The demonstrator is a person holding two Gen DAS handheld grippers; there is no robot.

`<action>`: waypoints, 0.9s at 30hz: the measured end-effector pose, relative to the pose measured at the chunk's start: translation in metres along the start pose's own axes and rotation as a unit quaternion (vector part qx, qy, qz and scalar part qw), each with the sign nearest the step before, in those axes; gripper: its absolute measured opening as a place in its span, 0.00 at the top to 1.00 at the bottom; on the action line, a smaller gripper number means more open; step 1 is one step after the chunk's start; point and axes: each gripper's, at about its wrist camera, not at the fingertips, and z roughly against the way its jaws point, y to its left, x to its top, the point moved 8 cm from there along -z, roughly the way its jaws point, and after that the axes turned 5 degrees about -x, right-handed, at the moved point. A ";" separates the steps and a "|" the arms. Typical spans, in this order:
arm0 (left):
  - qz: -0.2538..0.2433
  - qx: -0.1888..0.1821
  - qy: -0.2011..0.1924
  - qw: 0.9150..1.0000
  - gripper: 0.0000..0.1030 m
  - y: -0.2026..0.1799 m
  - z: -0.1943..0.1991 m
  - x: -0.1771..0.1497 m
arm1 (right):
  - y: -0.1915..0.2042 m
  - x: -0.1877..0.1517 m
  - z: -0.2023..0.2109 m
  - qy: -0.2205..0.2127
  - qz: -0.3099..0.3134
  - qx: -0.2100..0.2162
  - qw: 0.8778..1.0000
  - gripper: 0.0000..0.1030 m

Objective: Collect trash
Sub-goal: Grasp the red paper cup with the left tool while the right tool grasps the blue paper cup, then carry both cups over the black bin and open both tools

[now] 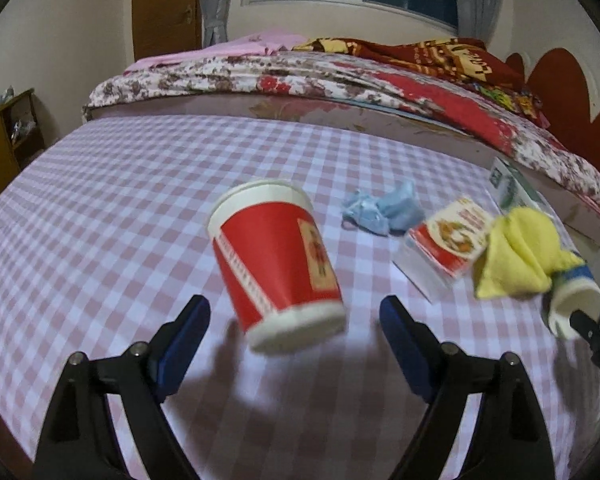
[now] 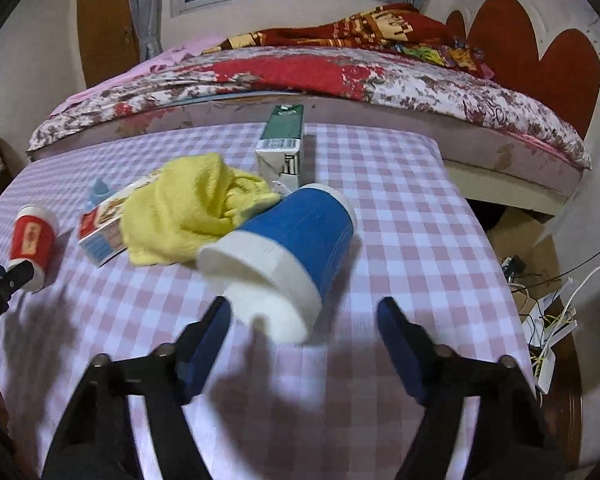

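Observation:
A red paper cup [image 1: 276,264] lies on its side on the checked tablecloth [image 1: 100,200], its base toward me. My left gripper [image 1: 294,306] is open, with the cup's base between its blue fingertips and neither pad touching it. A blue paper cup [image 2: 296,236] with a white base also lies on its side, against a yellow cloth [image 2: 188,204]. My right gripper [image 2: 304,304] is open just short of that cup's base, apart from it. The red cup [image 2: 30,240] shows at the far left of the right wrist view.
Between the cups lie a red-and-white packet [image 1: 452,236] and a crumpled pale blue piece [image 1: 384,208]. A green-and-white carton [image 2: 284,140] lies behind the cloth. A bed [image 2: 340,76] runs along the table's far edge. Cables and a power strip [image 2: 548,320] sit past the right edge.

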 end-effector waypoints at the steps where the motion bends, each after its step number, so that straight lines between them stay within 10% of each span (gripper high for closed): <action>1: 0.002 0.001 0.003 1.000 0.16 0.001 -0.003 0.001 | -0.001 0.001 -0.004 0.003 -0.003 0.003 1.000 0.39; 8: 0.002 -0.006 0.024 1.000 0.40 0.009 -0.014 -0.003 | -0.011 -0.004 -0.014 0.019 -0.015 0.011 1.000 0.88; 27: -0.073 -0.077 -0.032 0.994 0.44 -0.052 0.083 -0.045 | -0.059 -0.032 0.087 -0.047 -0.026 0.021 0.998 0.95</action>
